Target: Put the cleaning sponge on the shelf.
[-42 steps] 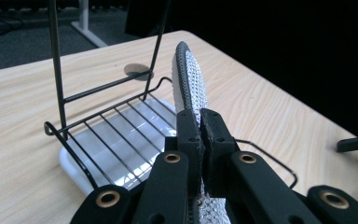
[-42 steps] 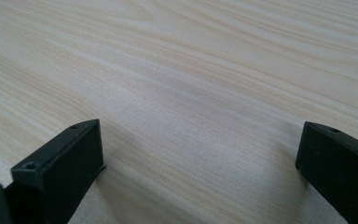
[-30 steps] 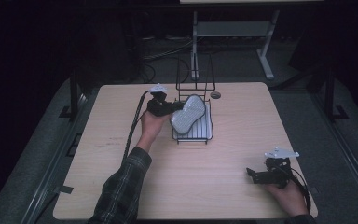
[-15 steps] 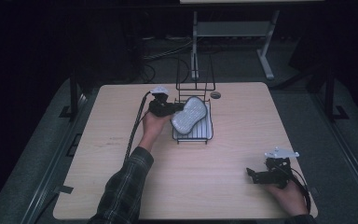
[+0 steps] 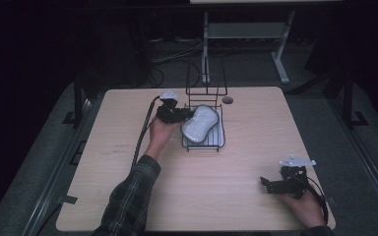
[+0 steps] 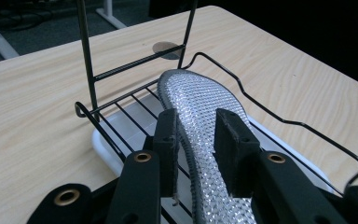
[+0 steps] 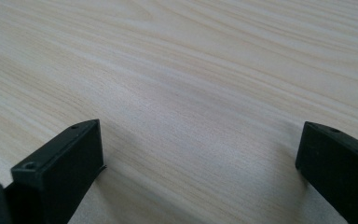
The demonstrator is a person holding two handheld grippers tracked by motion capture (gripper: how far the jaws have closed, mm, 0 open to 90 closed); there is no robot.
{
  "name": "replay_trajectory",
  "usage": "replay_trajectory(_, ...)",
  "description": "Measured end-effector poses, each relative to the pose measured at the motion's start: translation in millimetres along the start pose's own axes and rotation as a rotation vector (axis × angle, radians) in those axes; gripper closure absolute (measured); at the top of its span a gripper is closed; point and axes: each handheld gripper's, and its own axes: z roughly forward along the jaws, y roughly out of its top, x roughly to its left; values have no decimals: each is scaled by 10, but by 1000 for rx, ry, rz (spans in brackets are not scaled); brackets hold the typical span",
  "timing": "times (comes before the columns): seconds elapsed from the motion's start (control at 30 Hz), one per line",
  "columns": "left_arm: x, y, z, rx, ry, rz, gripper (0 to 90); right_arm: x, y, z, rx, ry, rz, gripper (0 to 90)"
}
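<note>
Left gripper point(image 6: 195, 140) clamped on edge of silver insole point(image 6: 200, 107), holding it over wire rack point(image 5: 203, 135) at table point(image 5: 103, 196) far side. Right gripper point(image 7: 200, 168) jaws wide apart, nothing between, parked low near front right. Grip only pinches thin rim tbh, insole could twist out or snag on rack wires.

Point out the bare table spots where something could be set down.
Bare wood lies left of the left tool, and across the near middle between the sleeve and the right tool. Right of the wire rack is free too. It is crowded at the rack, where the insole sits.
</note>
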Motion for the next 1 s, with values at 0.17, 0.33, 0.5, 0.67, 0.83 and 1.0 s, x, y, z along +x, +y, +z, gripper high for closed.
replay_trajectory(0.17, -32, 10, -95, 6, -1, 24, 754, 0, 0, 0, 0, 0, 0, 1)
replay_trajectory(0.33, -31, -64, -260, 10, -8, 32, 897, 0, 0, 0, 0, 0, 0, 1)
replay_trajectory(0.5, 1, -192, -344, 13, -5, 14, 900, 0, 0, 0, 0, 0, 0, 1)
replay_trajectory(0.67, -13, -302, -446, 3, -4, 10, 900, 0, 0, 0, 0, 0, 0, 1)
replay_trajectory(0.83, -84, -392, -502, 10, -11, 26, 900, 0, 0, 0, 0, 0, 0, 1)
replay_trajectory(1.0, -165, -415, -496, 12, -22, 43, 900, 0, 0, 0, 0, 0, 0, 1)
